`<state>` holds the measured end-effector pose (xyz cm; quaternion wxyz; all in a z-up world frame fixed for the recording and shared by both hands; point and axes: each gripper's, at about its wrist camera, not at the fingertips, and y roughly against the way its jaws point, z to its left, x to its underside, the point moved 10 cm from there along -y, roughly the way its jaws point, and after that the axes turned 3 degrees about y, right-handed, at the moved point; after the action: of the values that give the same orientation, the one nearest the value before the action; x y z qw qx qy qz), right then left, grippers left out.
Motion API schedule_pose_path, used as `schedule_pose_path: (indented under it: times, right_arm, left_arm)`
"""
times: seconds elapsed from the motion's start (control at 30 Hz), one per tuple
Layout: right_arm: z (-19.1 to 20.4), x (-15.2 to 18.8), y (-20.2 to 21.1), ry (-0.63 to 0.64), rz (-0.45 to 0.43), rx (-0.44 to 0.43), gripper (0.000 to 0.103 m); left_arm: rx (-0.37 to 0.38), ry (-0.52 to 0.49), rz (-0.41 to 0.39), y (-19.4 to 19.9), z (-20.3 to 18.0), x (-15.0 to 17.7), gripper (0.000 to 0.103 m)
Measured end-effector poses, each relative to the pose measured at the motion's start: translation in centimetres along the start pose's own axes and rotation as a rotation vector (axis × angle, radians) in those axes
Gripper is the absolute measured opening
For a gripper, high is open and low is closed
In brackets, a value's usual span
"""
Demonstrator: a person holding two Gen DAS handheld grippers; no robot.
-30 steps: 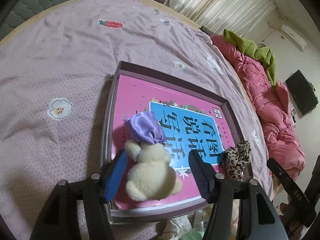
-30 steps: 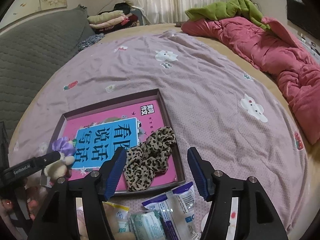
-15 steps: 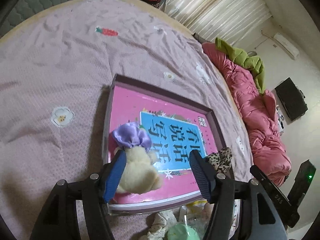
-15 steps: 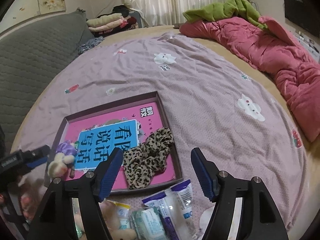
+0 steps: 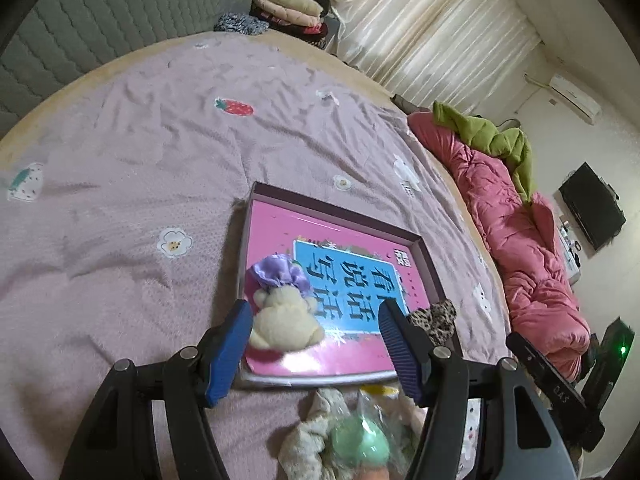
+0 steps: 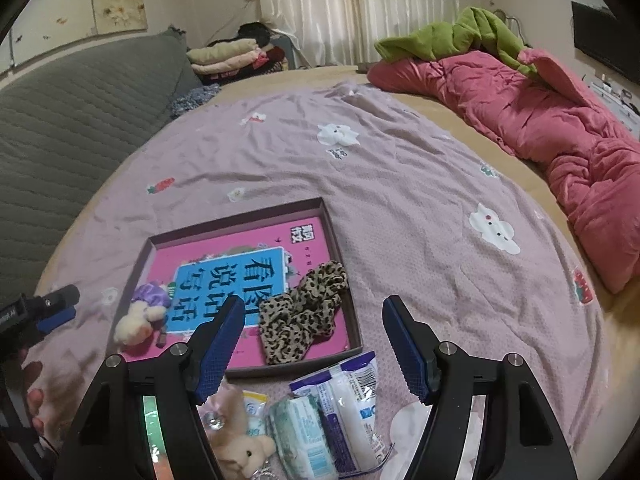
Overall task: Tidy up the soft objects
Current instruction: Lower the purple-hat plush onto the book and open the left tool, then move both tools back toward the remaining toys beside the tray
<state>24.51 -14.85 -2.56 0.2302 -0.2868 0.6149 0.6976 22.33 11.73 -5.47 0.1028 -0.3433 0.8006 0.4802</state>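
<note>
A shallow dark tray (image 5: 424,247) (image 6: 344,280) with a pink book inside lies on the purple bedspread. A cream plush toy with a purple cap (image 5: 282,312) (image 6: 138,314) lies in the tray's near-left corner. A leopard-print scrunchie (image 6: 304,312) (image 5: 434,318) lies in its right side. My left gripper (image 5: 316,330) is open and empty, just short of the plush toy. My right gripper (image 6: 314,338) is open and empty, above the tray's near edge.
In front of the tray lie tissue packs (image 6: 340,412), a small tan plush (image 6: 240,440), a green round item in a bag (image 5: 360,440) and a grey cloth (image 5: 312,432). A pink quilt (image 6: 560,132) lies along the right; a grey headboard (image 6: 60,128) is left.
My left gripper has drawn back from the plush toy, which stays in the tray. My right gripper has pulled back slightly. Both stay open.
</note>
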Motion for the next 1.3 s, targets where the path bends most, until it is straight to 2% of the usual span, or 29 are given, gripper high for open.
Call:
schedule_pose_path:
  times: [0.23, 0.63, 0.97, 1.3]
  right_arm:
    - [-0.1, -0.1, 2.2, -0.001, -0.032, -0.021, 0.073]
    - [0.2, -0.1, 6.1, 0.004, -0.089, -0.076, 0.073]
    - [-0.1, 1.2, 7.6, 0.016, -0.093, -0.086, 0.073]
    - [1.1, 2.0, 8.9, 0.077, -0.127, -0.139, 0.074]
  left_arm:
    - [0.011, -0.016, 0.002, 2.3, -2.0, 1.9, 0.065]
    - [-0.018, -0.059, 0.003, 4.9, -3.7, 4.2, 0.065]
    - [-0.02, -0.088, 0.034, 5.3, -4.8, 6.1, 0.065]
    - [-0.047, -0.114, 0.076, 4.6, -5.1, 7.9, 0.065]
